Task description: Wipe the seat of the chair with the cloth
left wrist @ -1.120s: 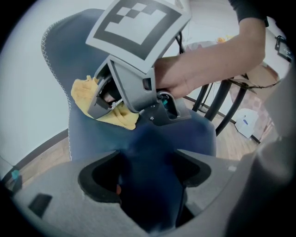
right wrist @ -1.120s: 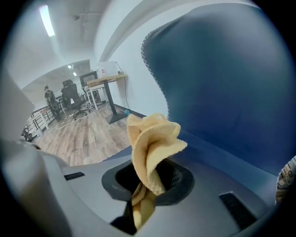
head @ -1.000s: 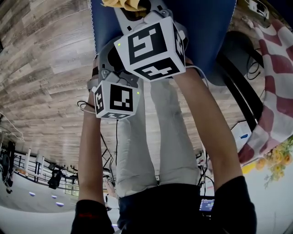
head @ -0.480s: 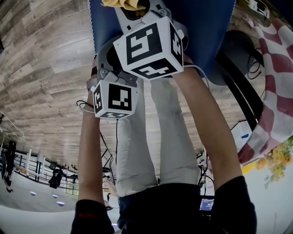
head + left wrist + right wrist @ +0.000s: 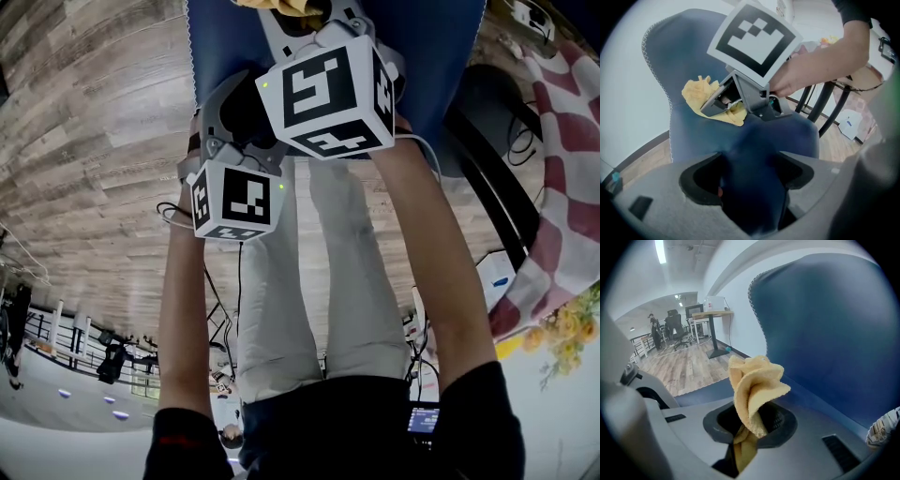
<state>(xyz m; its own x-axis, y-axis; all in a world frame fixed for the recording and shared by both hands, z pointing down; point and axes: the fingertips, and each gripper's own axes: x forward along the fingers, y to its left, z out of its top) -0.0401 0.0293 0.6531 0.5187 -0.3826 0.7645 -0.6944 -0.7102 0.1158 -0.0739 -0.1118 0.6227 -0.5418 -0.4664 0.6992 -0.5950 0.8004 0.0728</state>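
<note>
The right gripper (image 5: 711, 105) has its jaws closed on a soft yellow terry cloth (image 5: 696, 91). In the right gripper view the cloth (image 5: 757, 385) rises from between the jaws as a crumpled, folded tuft. In the left gripper view its loose end lies spread on the blue fabric-covered chair (image 5: 693, 56), and the person's hand (image 5: 787, 84) grips the tool behind it.

The left gripper (image 5: 750, 187) is clamped on a rounded fold of the same dark blue upholstery, which fills the gap between its jaws. In the head view it sits at the chair's near edge, just beside the right gripper, with both forearms reaching forward over the person's pale trousers (image 5: 281, 309).

The chair (image 5: 825, 333) has a smooth matte cover, and a line of white zigzag stitching (image 5: 647, 42) runs along its curved edge. Its black metal legs (image 5: 825, 103) stand to the right. Each gripper carries a white cube printed with black square marker patterns (image 5: 333, 89).

Grey-brown wood-plank flooring (image 5: 94, 141) lies around the chair. A red-and-white checked cloth (image 5: 562, 187) hangs at the right edge of the head view, above a bunch of yellow flowers (image 5: 562, 337). A small white box with a blue mark (image 5: 851, 124) lies on the floor near the legs. Well beyond the chair stand a wooden-topped desk (image 5: 710, 314), black office chairs (image 5: 675, 329) and a standing person (image 5: 654, 329).
</note>
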